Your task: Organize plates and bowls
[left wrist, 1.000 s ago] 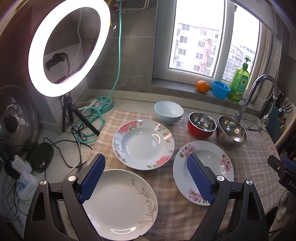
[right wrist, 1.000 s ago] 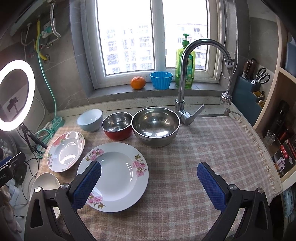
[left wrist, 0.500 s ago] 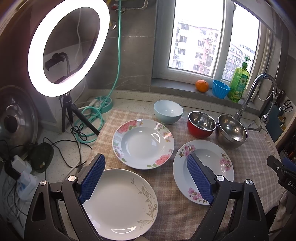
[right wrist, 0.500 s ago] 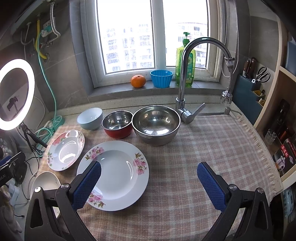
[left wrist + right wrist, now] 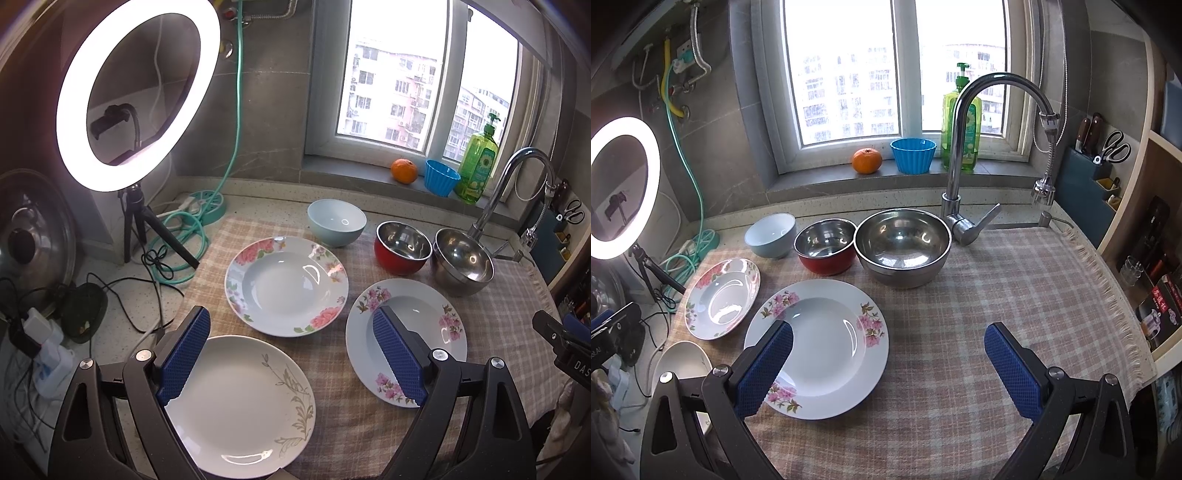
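Your left tongs (image 5: 291, 354) stand wide open at the bottom of the left wrist view and hold nothing; their blue pads (image 5: 184, 354) hang above the dishes. Under the left pad lies the white plate with a grey leaf pattern (image 5: 236, 406), at the lower middle of the frame, partly on the checked cloth (image 5: 343, 413) that covers the table. Above it, in the centre, is the deep plate with big pink roses (image 5: 286, 286), and to the lower right is the deep plate with small pink blossoms (image 5: 417, 332), partly behind the right pad. The three plates lie apart and do not touch each other. In the upper middle you see a row of three bowls: the pale blue bowl (image 5: 337, 227), the red bowl with steel inside (image 5: 402, 247) and the large steel bowl (image 5: 463, 262), which stands at the foot of the faucet (image 5: 506, 184). The ring light (image 5: 136, 92) fills the upper left. Your right tongs (image 5: 888, 365) are also wide open and empty, at the bottom of the right wrist view. Their left pad is over the edge of the blossom plate (image 5: 822, 347) in the lower centre, and the right pad is over bare cloth. On the window sill at the top stand an orange (image 5: 867, 161), a blue cup (image 5: 913, 155) and a green soap bottle (image 5: 962, 122).
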`<state>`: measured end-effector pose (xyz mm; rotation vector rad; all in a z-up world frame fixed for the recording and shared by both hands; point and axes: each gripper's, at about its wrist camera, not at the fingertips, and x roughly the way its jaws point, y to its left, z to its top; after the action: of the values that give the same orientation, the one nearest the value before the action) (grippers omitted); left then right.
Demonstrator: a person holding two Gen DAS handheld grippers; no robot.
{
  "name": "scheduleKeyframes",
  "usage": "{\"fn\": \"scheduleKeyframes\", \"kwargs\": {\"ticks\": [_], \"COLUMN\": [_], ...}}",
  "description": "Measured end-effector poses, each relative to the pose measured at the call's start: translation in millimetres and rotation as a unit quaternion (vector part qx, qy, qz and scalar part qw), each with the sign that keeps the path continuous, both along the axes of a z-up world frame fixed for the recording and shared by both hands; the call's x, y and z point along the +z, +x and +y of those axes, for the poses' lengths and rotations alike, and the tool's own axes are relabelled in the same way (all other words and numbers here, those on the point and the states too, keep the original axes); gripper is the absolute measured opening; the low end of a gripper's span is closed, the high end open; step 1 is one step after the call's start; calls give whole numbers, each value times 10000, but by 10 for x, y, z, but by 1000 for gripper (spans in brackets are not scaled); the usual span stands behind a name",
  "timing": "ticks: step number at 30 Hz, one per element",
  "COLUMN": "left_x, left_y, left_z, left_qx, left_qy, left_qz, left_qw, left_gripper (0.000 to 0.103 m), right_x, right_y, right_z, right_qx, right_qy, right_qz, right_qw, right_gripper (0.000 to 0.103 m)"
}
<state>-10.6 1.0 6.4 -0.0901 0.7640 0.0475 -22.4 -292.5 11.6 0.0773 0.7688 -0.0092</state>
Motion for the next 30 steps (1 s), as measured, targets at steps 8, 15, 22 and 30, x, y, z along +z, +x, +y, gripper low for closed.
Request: {"fn": "scheduleKeyframes", "kwargs": {"ticks": [8,15,22,30], "left_x": [-20,-46,-110,-220], "left_y": [11,29,66,135], "left_z": [-35,-56,-47,-104], "left_qx": [-10,-36,-23,-164], "left_qy": [7,5,-82,-210], "left_qz": [20,59,179,389], "left_qw": [10000,10000,9998,9989], "left_gripper": [90,90,90,89], "right_x": [-15,-46,-110,-263], "right_y": [12,49,73,128], "right_z": [-20,-28,-47,-158], "right_qx": [-6,-11,18,79], "right_qy": [6,-10,-31,114], "right_qz": [46,100,139,186], "right_qw": [10000,9999,9999,9997], "right_gripper": [103,103,103,103]}}
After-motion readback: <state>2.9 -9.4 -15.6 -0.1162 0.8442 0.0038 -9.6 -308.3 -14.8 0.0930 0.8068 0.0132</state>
